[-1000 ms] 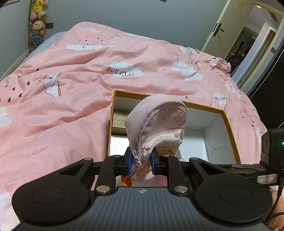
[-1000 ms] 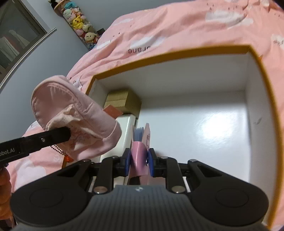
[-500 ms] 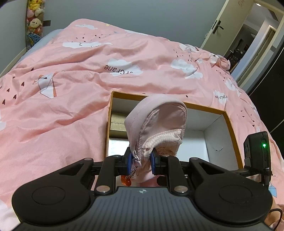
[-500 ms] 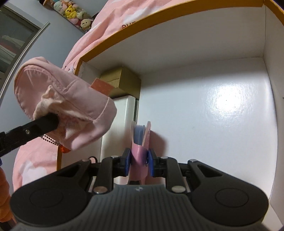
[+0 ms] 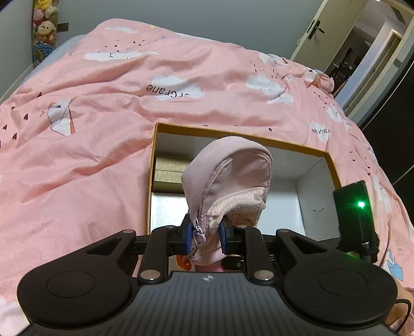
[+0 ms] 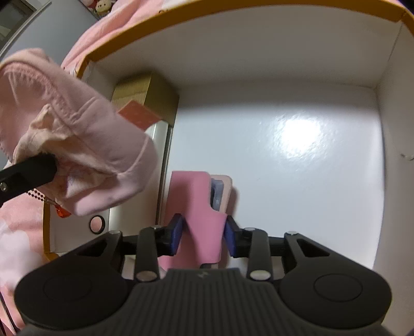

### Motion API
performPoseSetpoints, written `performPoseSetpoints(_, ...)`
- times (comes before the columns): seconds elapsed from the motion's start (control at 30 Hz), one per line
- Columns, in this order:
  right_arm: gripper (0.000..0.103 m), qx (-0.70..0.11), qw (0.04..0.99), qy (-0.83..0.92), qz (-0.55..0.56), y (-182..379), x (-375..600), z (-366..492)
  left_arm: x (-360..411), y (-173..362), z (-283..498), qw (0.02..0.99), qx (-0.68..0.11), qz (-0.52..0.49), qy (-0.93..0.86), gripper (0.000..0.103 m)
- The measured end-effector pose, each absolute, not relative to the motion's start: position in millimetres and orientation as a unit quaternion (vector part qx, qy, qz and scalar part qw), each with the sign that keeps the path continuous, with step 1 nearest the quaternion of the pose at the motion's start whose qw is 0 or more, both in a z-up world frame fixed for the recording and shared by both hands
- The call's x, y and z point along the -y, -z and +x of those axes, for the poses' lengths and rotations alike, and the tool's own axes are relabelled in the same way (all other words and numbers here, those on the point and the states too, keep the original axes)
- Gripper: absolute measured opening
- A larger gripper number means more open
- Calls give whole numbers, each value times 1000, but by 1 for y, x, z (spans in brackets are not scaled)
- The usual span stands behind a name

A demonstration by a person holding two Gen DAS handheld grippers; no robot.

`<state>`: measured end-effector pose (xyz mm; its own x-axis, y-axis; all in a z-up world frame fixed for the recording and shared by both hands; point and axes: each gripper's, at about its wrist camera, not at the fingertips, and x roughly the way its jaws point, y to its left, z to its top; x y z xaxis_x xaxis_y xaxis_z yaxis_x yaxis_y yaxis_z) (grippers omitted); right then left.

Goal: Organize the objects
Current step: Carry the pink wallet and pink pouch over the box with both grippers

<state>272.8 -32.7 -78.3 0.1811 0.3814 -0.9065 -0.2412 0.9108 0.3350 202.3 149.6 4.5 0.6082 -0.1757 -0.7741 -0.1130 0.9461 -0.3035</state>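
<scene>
Pouch (image 5: 227, 181): pale pink fabric, rounded/domed top, zip seam running down one side, lighter ruffled lining showing at lower edge; small bead chain w/ orange-red charm (image 5: 184, 264) hanging off zip pull. Held in air over near-left part of box, not resting on anything.
L gripper (image 5: 205, 240): blue pads pressed tight on pouch's lower end by the zip pull; pouch sticks up & away from fingers.
Card holder (image 6: 198, 206): flat pink sleeve, stepped cut-out at top corner, bluish-lavender cards (image 6: 216, 192) peeking out w/ paler pink back panel behind. Sits inside box on white floor, near left side, just beside the silvery-white box.
R gripper (image 6: 203, 234): jaws opening; card holder betw. the blue pads, gap visible at left pad, right pad at holder's edge – contact there can't be told.
Box (image 5: 314, 178): big open carton, white glossy inside, mustard-yellow rim; lies on bed. Most of floor bare, glare spot in middle.
Inside box, left wall: gold/olive cardboard box (image 6: 147, 90) at far corner, silvery-white box (image 6: 157, 144) nearer, pink card (image 6: 138, 117) lying over them, partly hidden by pouch.
Duvet (image 5: 116, 111): pink, white clouds, small dark hearts, "Crane" lettering.
Bkgd: plush toys (image 5: 44, 23) stacked at wall far left; open door (image 5: 336, 38) far right.
</scene>
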Motion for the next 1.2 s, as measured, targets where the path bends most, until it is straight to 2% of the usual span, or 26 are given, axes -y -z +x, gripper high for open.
performPoseSetpoints(0.33, 43, -619, 758, -195, 60, 77, 29, 274, -150, -7, 201, 880, -447, -157, 20, 23)
performPoseSetpoints(0.5, 34, -617, 760, -193, 65, 77, 31, 274, -149, -5, 203, 876, -457, -148, 24, 23)
performPoseSetpoints(0.77, 37, -623, 755, -195, 65, 72, 33, 282, -144, 3, 209, 863, -481, -149, 45, 23)
performPoseSetpoints(1.1, 38, -554, 804, -203, 72, 16, 83, 263, -128, 26, 233, 810, -567, -121, 90, 24)
performPoseSetpoints(1.2, 45, -542, 803, -228, 100, 9, 96, 249, -128, 40, 241, 782, -597, -143, 107, 24)
